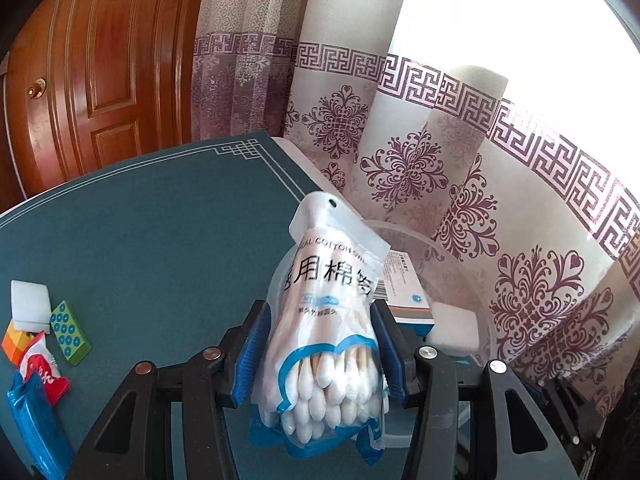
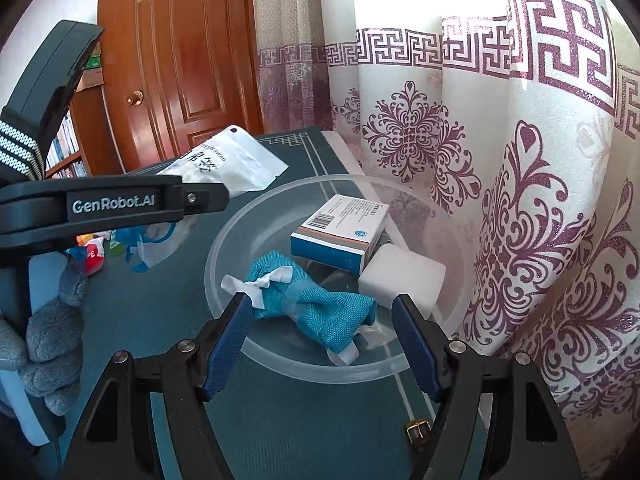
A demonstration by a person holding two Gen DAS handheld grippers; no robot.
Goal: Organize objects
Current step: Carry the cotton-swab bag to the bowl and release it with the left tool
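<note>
L tongs (image 1: 320, 354) pinching swab pack (image 1: 326, 320) near bowl rim (image 2: 224, 236); R tongs (image 2: 320, 344) spread over bowl.

Blue packet (image 1: 30, 424) cut by edge; brass buckle (image 2: 418, 434) half hidden

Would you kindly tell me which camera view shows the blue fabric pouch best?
The right wrist view: the blue fabric pouch lies unobstructed in the clear bowl. In the left wrist view, the cotton swab pack hides it.
</note>
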